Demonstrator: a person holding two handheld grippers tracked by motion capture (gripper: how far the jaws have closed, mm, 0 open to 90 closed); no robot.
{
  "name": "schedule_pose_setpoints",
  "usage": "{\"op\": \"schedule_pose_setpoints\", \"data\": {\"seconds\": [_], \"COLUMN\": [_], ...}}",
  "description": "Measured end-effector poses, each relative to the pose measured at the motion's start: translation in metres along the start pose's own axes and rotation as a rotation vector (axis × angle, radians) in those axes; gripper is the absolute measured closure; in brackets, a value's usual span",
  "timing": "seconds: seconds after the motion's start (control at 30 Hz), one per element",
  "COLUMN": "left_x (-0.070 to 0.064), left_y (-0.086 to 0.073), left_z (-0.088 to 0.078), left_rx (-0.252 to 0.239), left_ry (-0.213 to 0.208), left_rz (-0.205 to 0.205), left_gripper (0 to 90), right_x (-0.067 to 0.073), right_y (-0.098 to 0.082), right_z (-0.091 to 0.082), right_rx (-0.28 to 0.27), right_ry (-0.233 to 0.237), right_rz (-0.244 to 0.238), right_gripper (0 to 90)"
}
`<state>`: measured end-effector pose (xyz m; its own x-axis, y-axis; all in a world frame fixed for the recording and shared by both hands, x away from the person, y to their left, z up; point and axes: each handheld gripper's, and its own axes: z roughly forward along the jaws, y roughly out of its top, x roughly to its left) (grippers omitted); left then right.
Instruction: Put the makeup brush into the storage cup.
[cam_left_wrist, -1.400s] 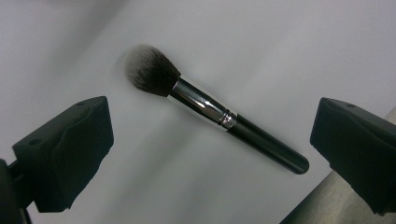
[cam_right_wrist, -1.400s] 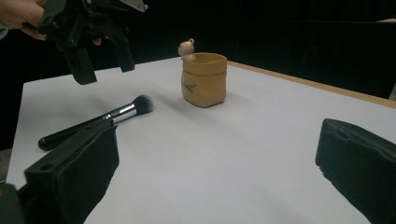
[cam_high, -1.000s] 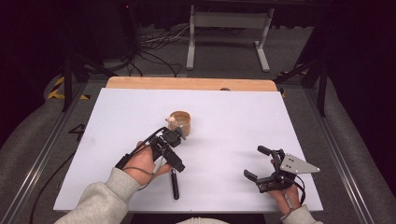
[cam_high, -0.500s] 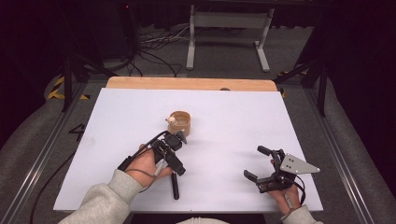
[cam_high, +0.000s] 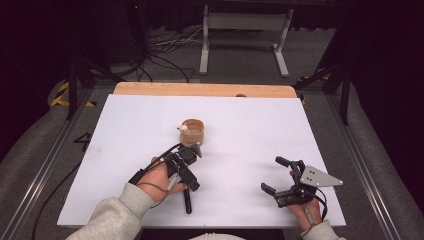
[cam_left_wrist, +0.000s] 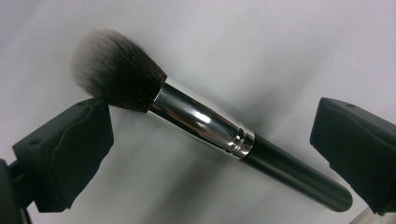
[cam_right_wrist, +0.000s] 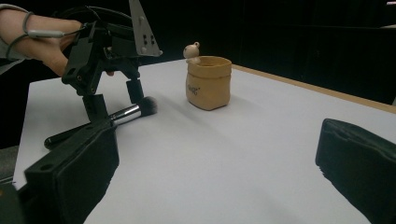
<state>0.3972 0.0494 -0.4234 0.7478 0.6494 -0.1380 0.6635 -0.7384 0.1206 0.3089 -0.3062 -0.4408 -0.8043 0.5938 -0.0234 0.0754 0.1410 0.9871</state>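
Observation:
A makeup brush (cam_left_wrist: 201, 121) with a dark handle, silver ferrule and white-tipped bristles lies flat on the white table (cam_high: 120, 145). Its handle (cam_high: 186, 202) points toward the near edge. My left gripper (cam_high: 184, 167) hovers open over it, one jaw on either side of the ferrule, and its jaws touch nothing (cam_left_wrist: 210, 154). In the right gripper view the brush (cam_right_wrist: 116, 116) shows under the left gripper (cam_right_wrist: 116, 100). A small tan cup (cam_high: 192, 132) with a tiny figure on its rim stands just beyond. My right gripper (cam_high: 273, 175) rests open at the front right, holding nothing (cam_right_wrist: 215, 172).
A wooden strip (cam_high: 200, 90) runs along the table's far edge. Beyond it are a metal stand (cam_high: 242, 22) and cables on the floor. Dark rails flank the table on both sides.
My left gripper has shifted slightly toward the near edge, over the brush. The brush, the cup and the right gripper have stayed where they were.

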Motion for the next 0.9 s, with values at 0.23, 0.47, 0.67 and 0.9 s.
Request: {"op": "schedule_pose_setpoints", "data": {"seconds": [0.23, 0.47, 0.67, 0.9], "left_x": [0.0000, 0.0004, 0.0004, -0.0003], "left_y": [0.0009, 0.0008, 0.0002, 0.0000], "left_z": [0.0042, 0.0084, 0.0103, 0.0092], "left_rx": [0.006, 0.021, 0.032, 0.036], "left_ry": [0.012, 0.023, 0.027, 0.040], "left_rz": [-0.010, -0.018, -0.020, -0.020], "left_gripper": [0.1, 0.5, 2.1, 5.5], "right_x": [0.0000, -0.0001, -0.0002, -0.0003], "right_y": [0.0000, 0.0001, 0.0001, 0.0000], "right_z": [-0.0004, -0.0006, -0.0006, -0.0006], "right_rx": [-0.004, -0.005, -0.006, -0.007], "right_ry": [0.001, 0.003, 0.003, 0.003], "right_rz": [0.001, 0.002, 0.003, 0.004], "right_gripper": [0.0, 0.0, 0.0, 0.0]}}
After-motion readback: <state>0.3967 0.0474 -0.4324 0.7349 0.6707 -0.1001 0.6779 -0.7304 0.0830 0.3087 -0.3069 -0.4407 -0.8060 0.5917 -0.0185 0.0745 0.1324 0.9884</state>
